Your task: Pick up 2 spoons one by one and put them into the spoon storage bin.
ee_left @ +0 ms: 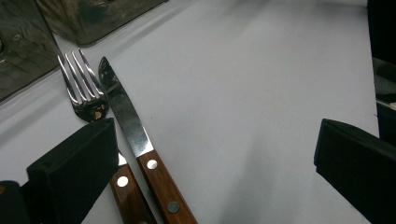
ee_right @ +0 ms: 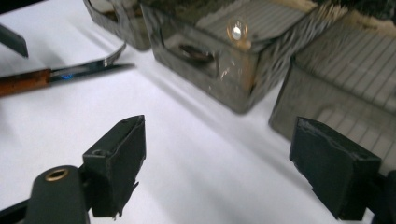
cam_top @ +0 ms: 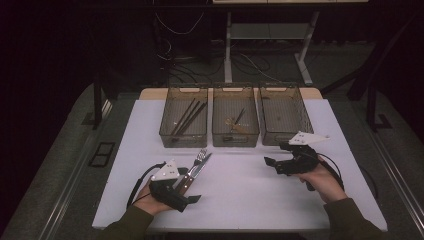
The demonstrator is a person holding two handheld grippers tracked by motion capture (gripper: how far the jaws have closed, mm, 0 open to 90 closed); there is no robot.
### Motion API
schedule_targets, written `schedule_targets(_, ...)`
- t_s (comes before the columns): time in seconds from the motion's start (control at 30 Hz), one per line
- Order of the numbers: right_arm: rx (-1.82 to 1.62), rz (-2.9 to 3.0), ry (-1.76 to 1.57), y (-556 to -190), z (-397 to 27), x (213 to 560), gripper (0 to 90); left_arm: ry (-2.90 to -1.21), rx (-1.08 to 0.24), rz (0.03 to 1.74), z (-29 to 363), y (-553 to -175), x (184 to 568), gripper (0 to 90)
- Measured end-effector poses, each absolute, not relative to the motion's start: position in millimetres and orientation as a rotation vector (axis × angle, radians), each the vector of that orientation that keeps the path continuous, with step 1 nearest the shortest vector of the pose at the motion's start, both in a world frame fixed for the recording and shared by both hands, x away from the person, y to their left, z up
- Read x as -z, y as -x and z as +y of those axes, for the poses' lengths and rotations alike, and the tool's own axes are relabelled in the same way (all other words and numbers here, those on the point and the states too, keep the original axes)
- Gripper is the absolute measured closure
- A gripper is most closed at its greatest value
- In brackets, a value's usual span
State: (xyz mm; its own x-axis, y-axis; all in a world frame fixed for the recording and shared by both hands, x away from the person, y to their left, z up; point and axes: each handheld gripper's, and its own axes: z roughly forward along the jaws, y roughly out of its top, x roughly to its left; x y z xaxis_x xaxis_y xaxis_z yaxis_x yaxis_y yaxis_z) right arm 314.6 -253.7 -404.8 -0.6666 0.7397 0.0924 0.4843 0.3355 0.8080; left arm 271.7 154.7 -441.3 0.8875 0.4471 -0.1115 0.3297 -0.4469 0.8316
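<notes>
A fork (cam_top: 199,159) and a knife (cam_top: 198,168) lay side by side on the white surface (cam_top: 240,195), touching or nearly so along their wooden handles, just in front of the leftmost of three smoky clear bins (cam_top: 184,122). Their long axes ran together on a slant: handles toward the person at the near left, tines and blade tip away, toward the bins and a little to the right in the high view. In the left gripper view the fork (ee_left: 83,97) sat on the left with its tines spread upward, and the knife (ee_left: 126,116) sat on the right, its point up beside the tines and its riveted handle coming down toward the camera.

The left gripper (cam_top: 187,192) rested low on the surface at the handle ends. Its jaws stood released and wide apart; one black jaw overlapped the fork's handle in the left gripper view, but nothing was pinched between the two.

The right gripper (cam_top: 275,164) was held well apart from the cutlery, in front of the rightmost bin (cam_top: 285,120), pointing left across the surface. Its jaws were also released, with bare surface between them. In the right gripper view the knife (ee_right: 60,74) appeared far off at the upper left, lying almost level across that frame, handle to the left. The middle bin (cam_top: 235,120) held a few small utensils; the leftmost held dark sticks.
</notes>
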Motion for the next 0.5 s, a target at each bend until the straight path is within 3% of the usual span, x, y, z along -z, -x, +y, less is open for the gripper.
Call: schedule_targets(0.5,-1.254,2.313,-1.124,-278,-276,433,18.8,-2.075,-0.160,0.560,155,-271,441,0.0)
